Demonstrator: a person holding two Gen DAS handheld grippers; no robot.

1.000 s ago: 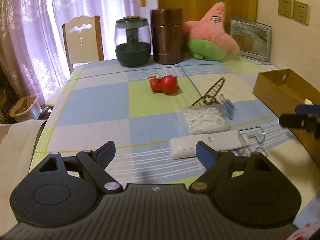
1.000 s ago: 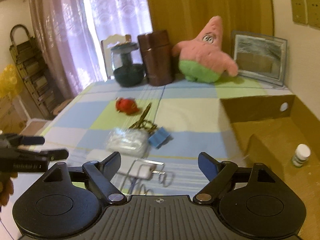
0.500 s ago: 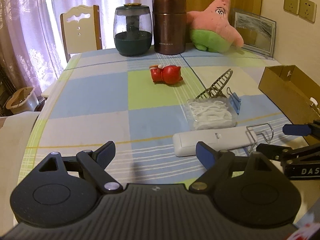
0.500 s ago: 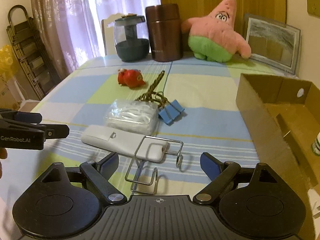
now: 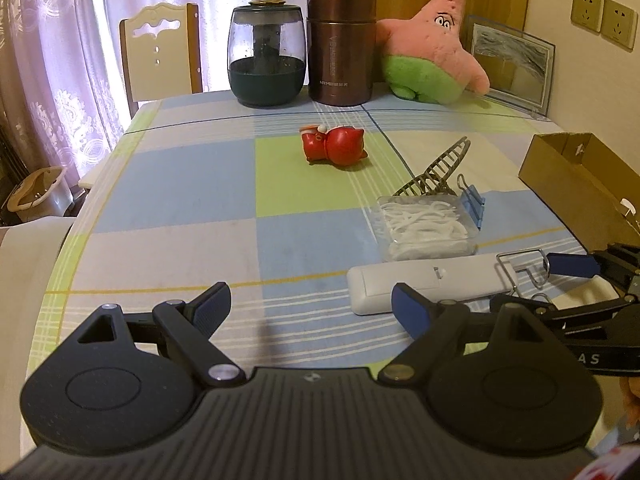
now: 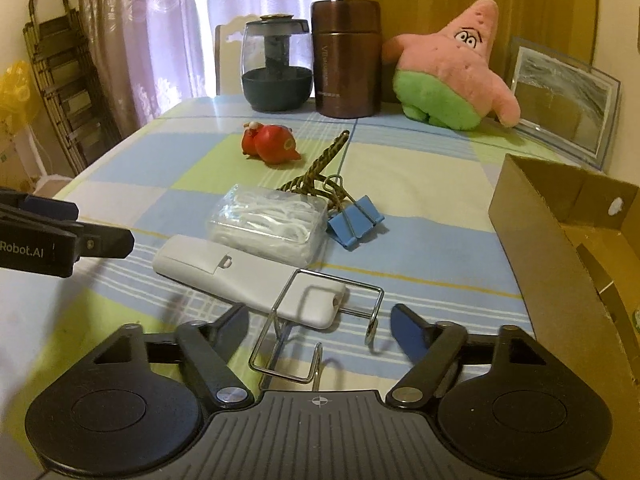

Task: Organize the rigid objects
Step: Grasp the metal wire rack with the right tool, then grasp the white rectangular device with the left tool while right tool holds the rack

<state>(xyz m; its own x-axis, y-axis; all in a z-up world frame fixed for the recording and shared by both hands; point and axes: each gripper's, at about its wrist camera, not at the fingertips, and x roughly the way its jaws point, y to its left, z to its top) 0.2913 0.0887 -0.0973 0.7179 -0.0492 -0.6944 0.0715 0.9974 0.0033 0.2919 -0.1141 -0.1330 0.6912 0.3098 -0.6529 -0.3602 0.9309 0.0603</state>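
Note:
On the checked tablecloth lie a bent wire hook [image 6: 320, 320], a white remote-like bar [image 6: 248, 276], a clear box of floss picks [image 6: 268, 222], a blue binder clip [image 6: 354, 220], a brown hair clip [image 6: 320, 168] and a red toy [image 6: 270, 144]. My right gripper [image 6: 320, 328] is open, its jaws on either side of the wire hook, low over the table. My left gripper [image 5: 310, 308] is open and empty over the near tablecloth, left of the white bar [image 5: 428, 284]. The right gripper's fingers [image 5: 572, 266] show by the hook [image 5: 520, 268] in the left wrist view.
An open cardboard box [image 6: 568, 248] stands at the right edge. At the back stand a glass jar [image 6: 278, 68], a brown canister [image 6: 346, 60], a pink star plush [image 6: 452, 76] and a framed picture [image 6: 560, 100]. A chair [image 5: 160, 52] is behind the table.
My right gripper has swung left from the cardboard box and come down until its open jaws straddle the wire hook. My left gripper has barely moved.

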